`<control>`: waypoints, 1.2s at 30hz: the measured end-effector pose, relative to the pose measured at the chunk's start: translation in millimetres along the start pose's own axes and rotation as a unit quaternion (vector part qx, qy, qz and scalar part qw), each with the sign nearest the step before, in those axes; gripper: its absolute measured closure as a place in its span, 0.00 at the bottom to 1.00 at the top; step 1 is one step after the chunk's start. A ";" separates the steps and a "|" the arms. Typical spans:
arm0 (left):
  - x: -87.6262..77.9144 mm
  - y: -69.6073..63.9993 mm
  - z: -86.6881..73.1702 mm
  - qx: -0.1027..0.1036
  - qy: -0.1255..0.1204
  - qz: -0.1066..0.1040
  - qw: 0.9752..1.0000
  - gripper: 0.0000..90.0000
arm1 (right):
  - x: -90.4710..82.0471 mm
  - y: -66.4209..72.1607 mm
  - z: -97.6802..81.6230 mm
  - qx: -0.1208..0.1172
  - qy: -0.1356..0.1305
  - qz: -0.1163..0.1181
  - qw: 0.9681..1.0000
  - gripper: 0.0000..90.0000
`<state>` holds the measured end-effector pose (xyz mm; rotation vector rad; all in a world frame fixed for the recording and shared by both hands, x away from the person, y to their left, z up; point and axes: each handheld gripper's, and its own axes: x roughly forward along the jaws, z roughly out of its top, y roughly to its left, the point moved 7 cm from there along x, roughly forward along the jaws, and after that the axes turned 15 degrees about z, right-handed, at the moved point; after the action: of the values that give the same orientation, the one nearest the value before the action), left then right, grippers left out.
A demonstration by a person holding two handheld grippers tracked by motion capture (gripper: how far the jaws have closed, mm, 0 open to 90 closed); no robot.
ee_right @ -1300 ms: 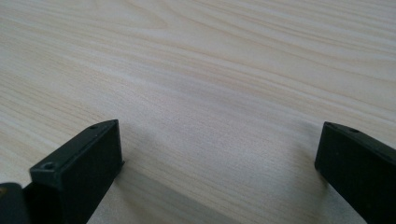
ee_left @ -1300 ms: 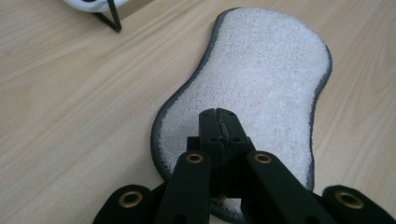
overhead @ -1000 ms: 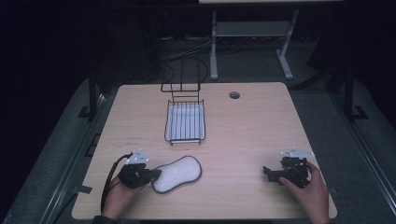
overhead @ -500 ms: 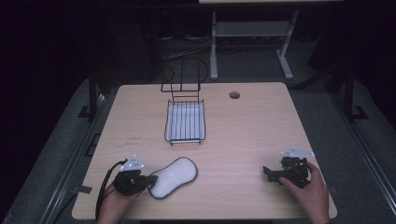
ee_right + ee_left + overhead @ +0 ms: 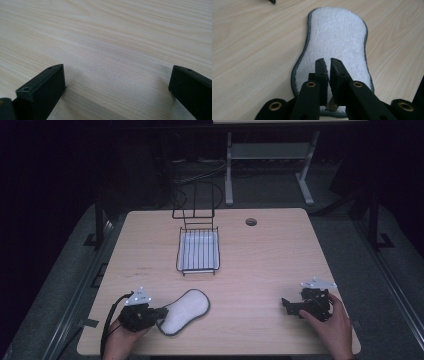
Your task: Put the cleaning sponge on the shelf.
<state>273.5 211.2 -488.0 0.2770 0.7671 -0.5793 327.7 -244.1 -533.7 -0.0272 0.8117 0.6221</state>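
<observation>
The white pad (image 5: 184,312) with a grey rim lies flat near the front edge of the worktop (image 5: 265,265), at the left. The left claw (image 5: 161,312) sits over the pad's near end. In the left gripper view its jaws are almost pressed together, with just a thin gap, right above the white fluff (image 5: 337,42) — I cannot tell if they pinch the rim.

The right claw (image 5: 285,304) rests near the front right corner, well apart from the pad. Its jaws are spread wide over bare wood (image 5: 112,50).

The middle and right of the worktop are bare, so there is lots of open room there. The wire basket (image 5: 198,251) stands toward the back, and a small round hole (image 5: 251,222) is near the far edge.

Since a moment ago the left claw has slid nearer the front edge, and the pad has come with it. The right claw has not moved.

Count — one pad, one basket, two claws, two hands.
</observation>
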 end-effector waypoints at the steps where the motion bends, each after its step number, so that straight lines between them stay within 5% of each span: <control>1: -1.2 0.1 3.5 -0.003 -0.007 -0.001 1.000 0.89 | 0.0 0.0 0.0 0.000 0.000 0.000 1.000 0.00; 8: 0.7 0.8 14.8 -0.015 -0.017 -0.008 1.000 0.61 | 0.0 0.1 0.0 0.001 0.000 0.000 1.000 0.00; 19: 16.9 -2.8 32.0 0.005 -0.016 -0.008 1.000 0.34 | 0.0 -0.1 0.0 0.000 0.000 0.000 1.000 0.00; 36: 44.0 -6.3 35.7 0.021 -0.003 0.002 1.000 0.20 | 0.0 -0.1 0.0 0.000 0.000 0.000 1.000 0.00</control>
<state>315.6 173.4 -495.1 0.3150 0.7491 -0.5924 327.8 -244.1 -533.8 -0.0279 0.8114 0.6224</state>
